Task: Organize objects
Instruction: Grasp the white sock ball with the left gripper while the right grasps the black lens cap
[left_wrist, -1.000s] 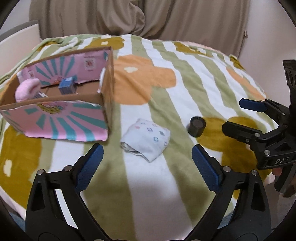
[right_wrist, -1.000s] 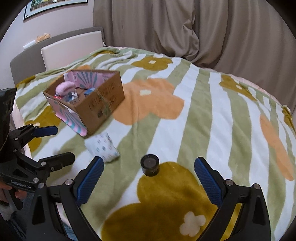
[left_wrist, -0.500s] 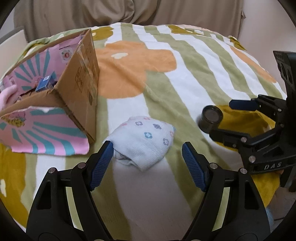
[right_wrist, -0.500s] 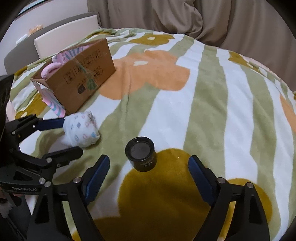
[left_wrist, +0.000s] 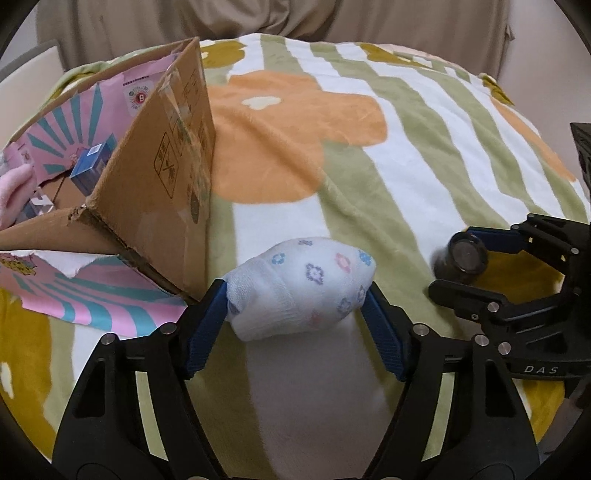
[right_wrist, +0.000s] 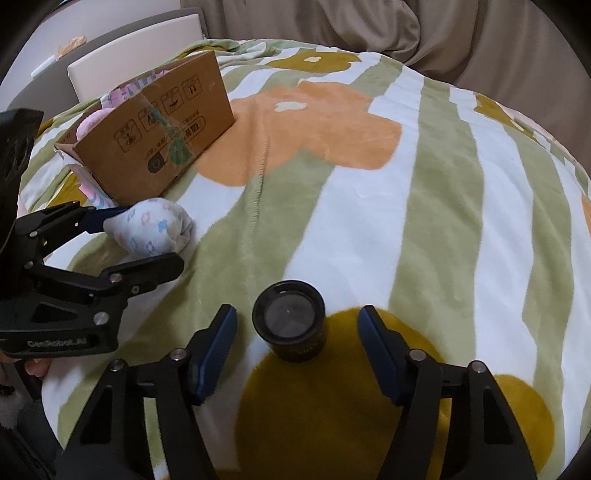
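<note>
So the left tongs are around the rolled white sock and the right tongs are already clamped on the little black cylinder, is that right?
Not quite. The left tongs are around the rolled white sock, but the right tongs only straddle the little black cylinder; the right wrist view shows gaps on both sides, though they have just been closing.

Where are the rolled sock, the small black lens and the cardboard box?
rolled sock (left_wrist: 303, 291): left wrist view, middle of its flowered top.
small black lens (right_wrist: 288, 319): right wrist view, glass face.
cardboard box (right_wrist: 162, 129): right wrist view, brown outer wall.
</note>
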